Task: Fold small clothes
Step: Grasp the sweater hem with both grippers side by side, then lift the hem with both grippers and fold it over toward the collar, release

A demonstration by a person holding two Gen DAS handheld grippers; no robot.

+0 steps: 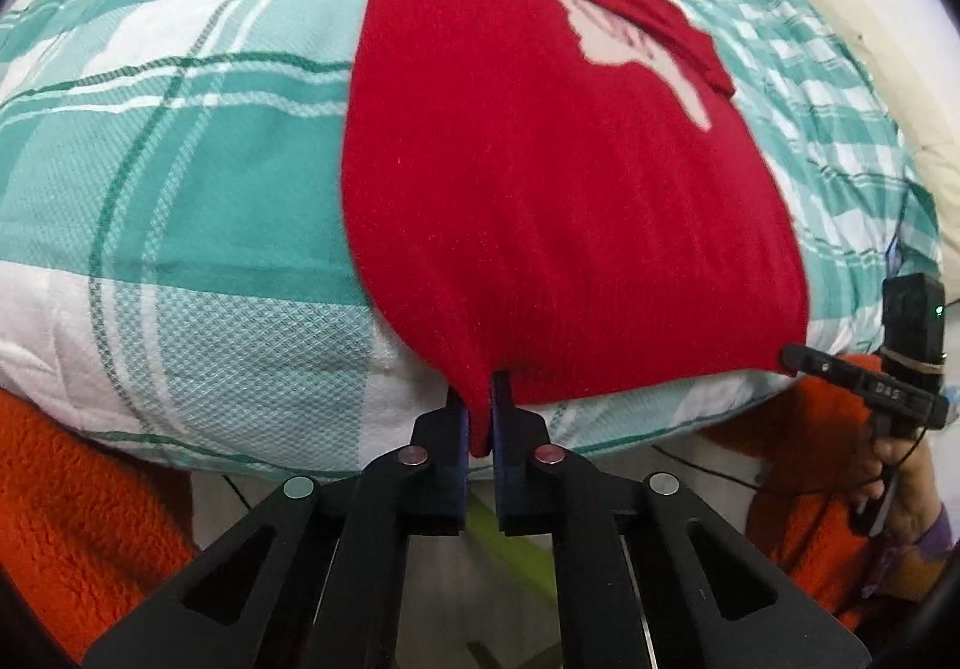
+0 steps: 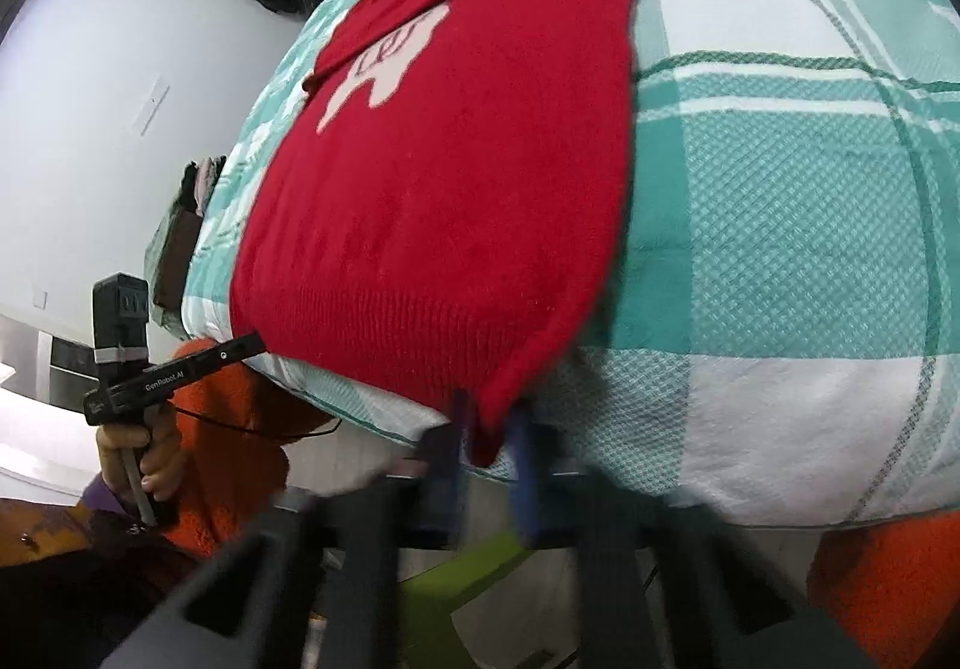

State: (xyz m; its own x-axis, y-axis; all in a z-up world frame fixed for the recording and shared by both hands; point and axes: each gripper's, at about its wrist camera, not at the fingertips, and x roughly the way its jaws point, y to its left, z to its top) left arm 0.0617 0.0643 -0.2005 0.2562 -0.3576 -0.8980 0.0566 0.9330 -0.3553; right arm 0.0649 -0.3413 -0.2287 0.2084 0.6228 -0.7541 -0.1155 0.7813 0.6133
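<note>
Bedding in teal and white plaid [image 1: 180,177] spreads out to the left of the left gripper [image 1: 480,423], whose jaws are clenched on the near left corner of the red sweater [image 1: 540,201]. Ahead of both tongs the sweater lies flat on the bed, sleeves folded across its chest over a pale motif [image 1: 636,39]. Farther right, the right gripper [image 2: 486,441] pinches the other hem corner, its jaws closed on the knit. Orange fleece [image 1: 90,519] shows below the bed edge, behind the tongs.
</note>
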